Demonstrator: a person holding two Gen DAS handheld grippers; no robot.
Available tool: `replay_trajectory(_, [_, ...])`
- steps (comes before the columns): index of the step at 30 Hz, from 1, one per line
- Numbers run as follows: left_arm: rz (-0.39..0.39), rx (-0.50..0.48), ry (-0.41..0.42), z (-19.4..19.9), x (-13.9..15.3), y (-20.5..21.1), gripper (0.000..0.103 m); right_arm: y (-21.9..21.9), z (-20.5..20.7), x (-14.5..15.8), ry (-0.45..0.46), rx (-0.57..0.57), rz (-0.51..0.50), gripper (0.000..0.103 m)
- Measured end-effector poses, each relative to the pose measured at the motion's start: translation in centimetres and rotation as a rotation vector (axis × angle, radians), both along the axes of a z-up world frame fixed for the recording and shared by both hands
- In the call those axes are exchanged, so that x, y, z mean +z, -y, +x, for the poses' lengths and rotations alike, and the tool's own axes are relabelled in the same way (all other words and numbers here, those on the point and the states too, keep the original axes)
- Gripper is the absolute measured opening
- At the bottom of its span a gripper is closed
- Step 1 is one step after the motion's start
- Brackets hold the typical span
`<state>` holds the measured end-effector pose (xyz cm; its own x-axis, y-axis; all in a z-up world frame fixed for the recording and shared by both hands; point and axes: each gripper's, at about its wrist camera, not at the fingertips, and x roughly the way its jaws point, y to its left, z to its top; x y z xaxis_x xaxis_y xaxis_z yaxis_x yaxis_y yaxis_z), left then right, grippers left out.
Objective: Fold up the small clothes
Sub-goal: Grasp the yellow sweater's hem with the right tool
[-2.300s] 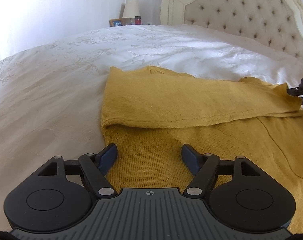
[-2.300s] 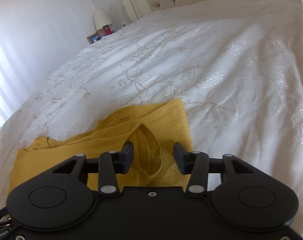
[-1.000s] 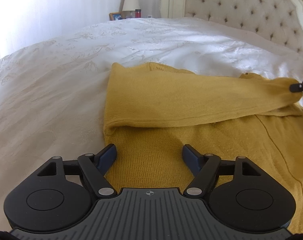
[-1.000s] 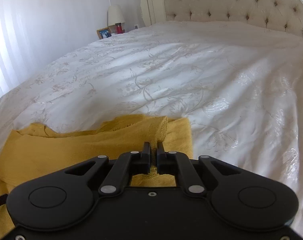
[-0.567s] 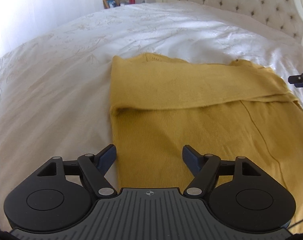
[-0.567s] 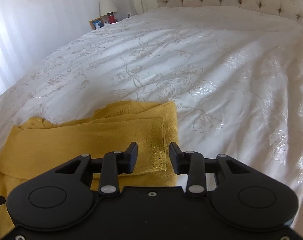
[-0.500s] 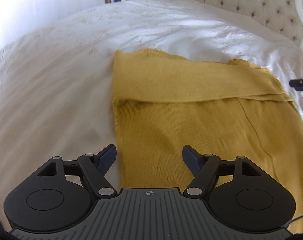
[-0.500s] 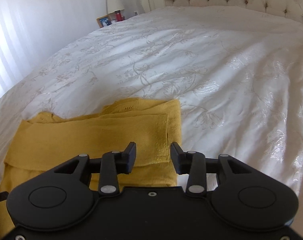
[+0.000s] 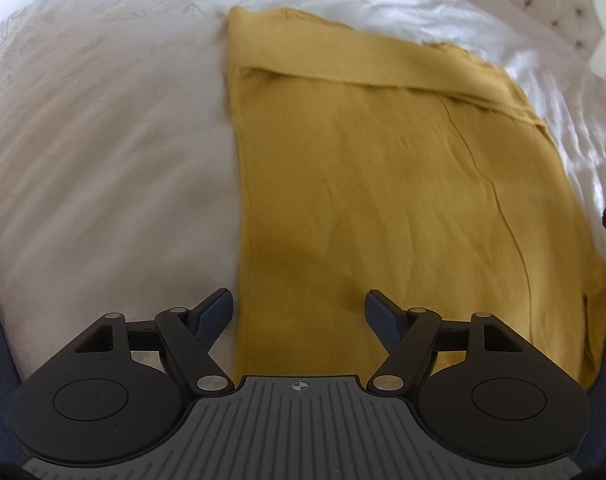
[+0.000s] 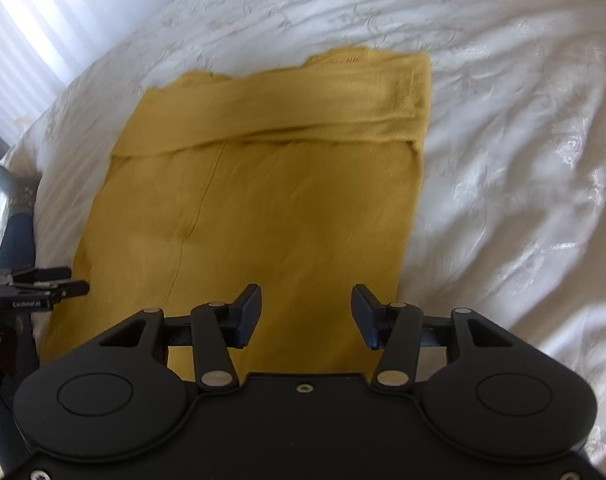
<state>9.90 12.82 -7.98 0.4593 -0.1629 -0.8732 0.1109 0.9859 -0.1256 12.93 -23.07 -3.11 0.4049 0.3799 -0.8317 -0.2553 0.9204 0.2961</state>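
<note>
daylight, bright | bedspread (image 10: 523,128) glare | motion blur | fisheye-warped edges

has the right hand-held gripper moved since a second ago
Yes. The right hand-held gripper, then shut on the folded sleeve at the sweater's far end, has opened and pulled back toward its near hem.

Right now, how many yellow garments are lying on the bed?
1: a yellow knit garment lies flat on the white bedspread, its far end folded over. Nothing shows beneath it, though something could be hidden.
</note>
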Motion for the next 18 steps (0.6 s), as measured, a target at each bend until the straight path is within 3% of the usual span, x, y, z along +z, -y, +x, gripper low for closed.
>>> replay_trajectory(10, [0.016, -0.044, -0.019, -3.2, -0.5, 0.1, 0.072, -5.7, -4.4, -2.1, -0.085, 0.413, -0.223, 0.057])
replay_trajectory(14, [-0.002, -0.025, -0.007, -4.3, -0.4, -0.1, 0.072, -7.2, -4.5, -3.3, -0.132, 0.516, -0.298, 0.056])
replay_trajectory(15, [-0.003, -0.022, -0.004, -4.5, -0.4, -0.2, 0.072, -7.5, -4.5, -3.6, -0.15, 0.541, -0.309, 0.054])
replay_trajectory(18, [-0.011, -0.013, 0.003, -4.6, -0.2, -0.2, 0.072, -8.0, -4.5, -4.2, -0.17, 0.592, -0.352, 0.029])
